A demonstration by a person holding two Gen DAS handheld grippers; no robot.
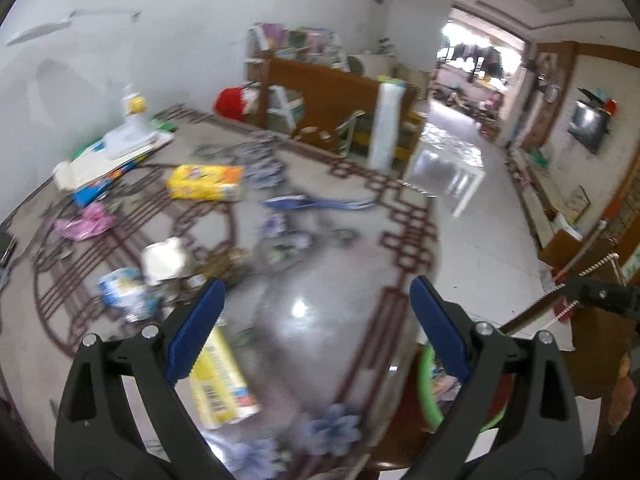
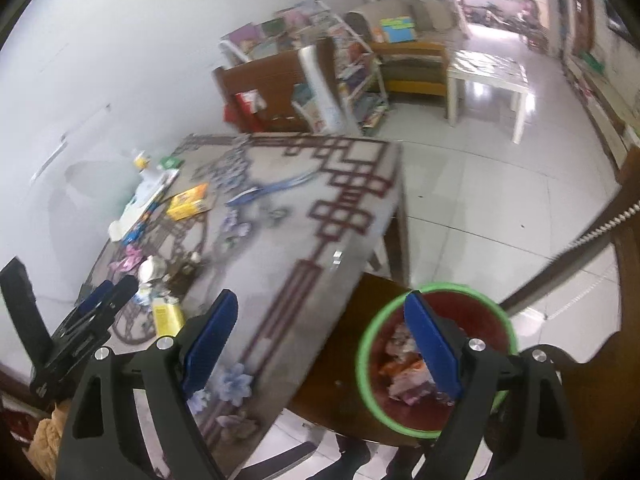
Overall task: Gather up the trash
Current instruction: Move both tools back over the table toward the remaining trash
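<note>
Looks like we're in between pickups here: both grippers are empty and pointed back out over the tabletop [image 2: 280, 240], so my read is the current step is going after the next bit of trash. The left gripper [image 1: 316, 296] has its jaws wide apart with nothing between them, and same story for the right gripper [image 2: 320, 312], spread open and holding nothing. The bin [image 2: 436, 360], red with a green rim, sits off the near right corner of the tabletop on a brown wooden surface, right under the right gripper's right finger, and it already has some crumpled wrappers in it. The trash left on the tabletop is mostly bunched on the left side: a yellow carton [image 1: 220, 376] lying flat just beside the left gripper's left finger, then a blue and white wrapper [image 1: 124, 292] and a crumpled white wad [image 1: 164, 260] a little further out, a pink wrapper [image 1: 84, 224] beyond those, and a yellow packet [image 1: 206, 182] and a blue strip [image 1: 316, 202] nearer the middle. Both views are blurry, so small stuff is hard to make out. The closest grab is the yellow carton, so I'd guess the next move is swinging the left gripper left and down over it, lining the jaws up across its narrow side, then closing and carrying it to the bin.
</note>
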